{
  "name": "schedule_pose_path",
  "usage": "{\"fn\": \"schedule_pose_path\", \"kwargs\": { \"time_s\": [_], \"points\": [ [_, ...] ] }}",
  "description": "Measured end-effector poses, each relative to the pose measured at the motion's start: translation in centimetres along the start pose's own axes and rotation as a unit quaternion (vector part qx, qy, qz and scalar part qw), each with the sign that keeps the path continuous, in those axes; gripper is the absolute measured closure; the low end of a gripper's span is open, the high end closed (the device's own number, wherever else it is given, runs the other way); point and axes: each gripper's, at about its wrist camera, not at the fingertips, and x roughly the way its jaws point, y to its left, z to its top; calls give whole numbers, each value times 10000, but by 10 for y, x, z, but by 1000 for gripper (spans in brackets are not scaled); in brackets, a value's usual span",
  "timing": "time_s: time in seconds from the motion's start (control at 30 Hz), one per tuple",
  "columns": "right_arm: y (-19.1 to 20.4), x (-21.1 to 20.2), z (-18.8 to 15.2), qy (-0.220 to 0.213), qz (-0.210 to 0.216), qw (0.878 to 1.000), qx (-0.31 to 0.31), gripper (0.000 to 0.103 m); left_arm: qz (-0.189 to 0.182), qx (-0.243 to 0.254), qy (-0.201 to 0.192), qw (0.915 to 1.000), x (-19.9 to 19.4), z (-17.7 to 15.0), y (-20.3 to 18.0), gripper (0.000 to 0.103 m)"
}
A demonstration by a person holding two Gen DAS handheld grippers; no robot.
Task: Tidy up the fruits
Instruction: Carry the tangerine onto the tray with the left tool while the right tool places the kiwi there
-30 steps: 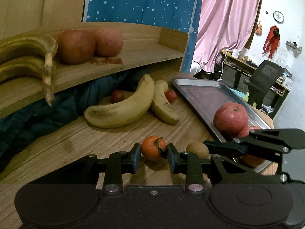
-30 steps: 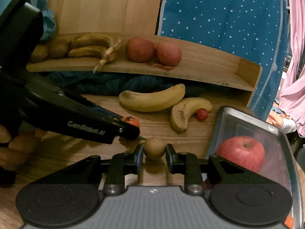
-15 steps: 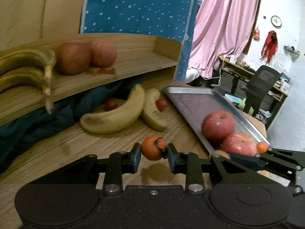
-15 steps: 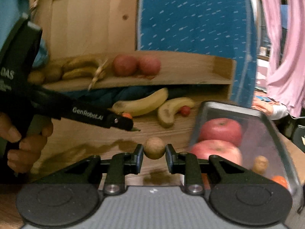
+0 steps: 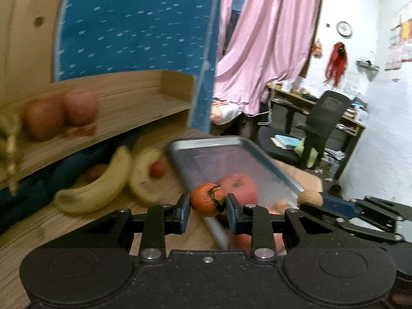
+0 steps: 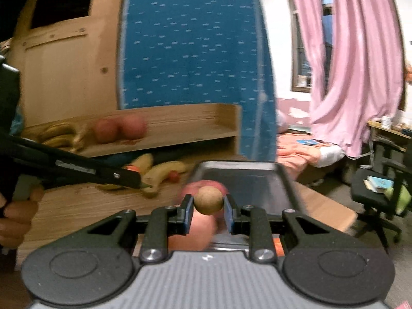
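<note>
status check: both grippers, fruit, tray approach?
Left gripper shut on tangerine, right gripper shut on kiwi. Both over metal tray holding apples. Landing spots partly taken by apples; grippers close together.

The left gripper (image 5: 208,209) is matte black with blue finger pads (image 5: 184,212) and silver screws; the right gripper (image 6: 208,212) has a ribbed grey body (small white logo). Bare fingers (image 6: 15,219) show.
</note>
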Motion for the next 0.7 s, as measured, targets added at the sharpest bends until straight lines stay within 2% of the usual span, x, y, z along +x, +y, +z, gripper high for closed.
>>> {"fn": "schedule_pose_path", "kwargs": {
  "time_s": [0.33,0.53,0.7],
  "points": [
    [-52,0,-15,118,-657,9975,250,74,-552,446,112,9974,31,3,-66,71],
    [-76,10,-22,242,-727,9963,389,74,-648,646,324,9953,54,-2,-92,71],
    [-84,17,-27,322,-647,9965,423,74,-664,667,458,9945,66,-7,-100,71]
  ]
}}
